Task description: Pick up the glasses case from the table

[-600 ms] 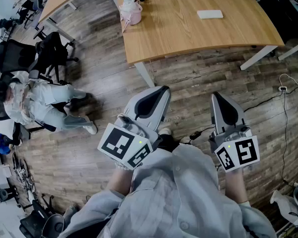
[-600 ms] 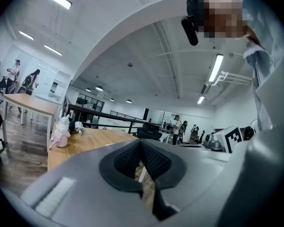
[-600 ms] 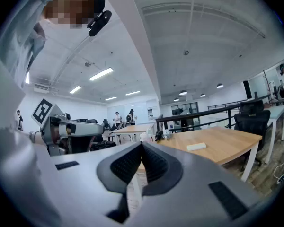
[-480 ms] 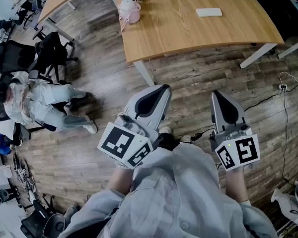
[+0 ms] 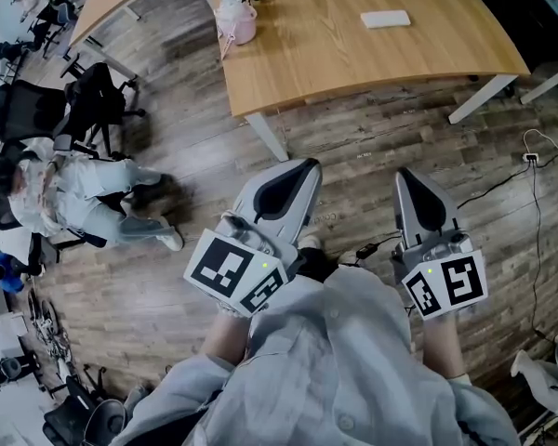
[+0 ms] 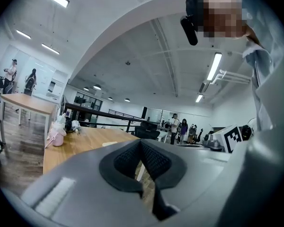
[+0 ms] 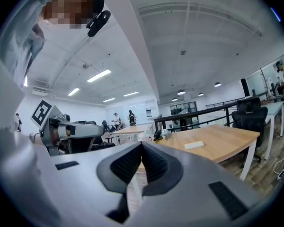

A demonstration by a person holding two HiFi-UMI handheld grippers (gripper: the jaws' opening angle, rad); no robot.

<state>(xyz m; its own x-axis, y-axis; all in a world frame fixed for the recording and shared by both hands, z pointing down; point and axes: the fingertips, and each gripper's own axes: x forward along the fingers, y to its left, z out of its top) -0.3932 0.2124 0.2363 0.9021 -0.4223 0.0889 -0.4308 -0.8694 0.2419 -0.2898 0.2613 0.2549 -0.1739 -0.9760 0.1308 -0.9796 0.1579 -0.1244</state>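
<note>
The glasses case is a flat white box lying on the wooden table, toward its far right. It also shows as a pale slab in the right gripper view and a thin pale shape in the left gripper view. My left gripper and right gripper are both shut and empty, held close to my body over the floor, well short of the table. In the gripper views the left gripper and the right gripper have their jaws pressed together.
A pink cup with small items stands at the table's far left. White table legs reach the wood floor. A seated person and black chairs are at the left. Cables run over the floor at right.
The view has shifted slightly, so the table and case sit a little higher and further left in the picture. Both grippers stay where they were, still shut.
</note>
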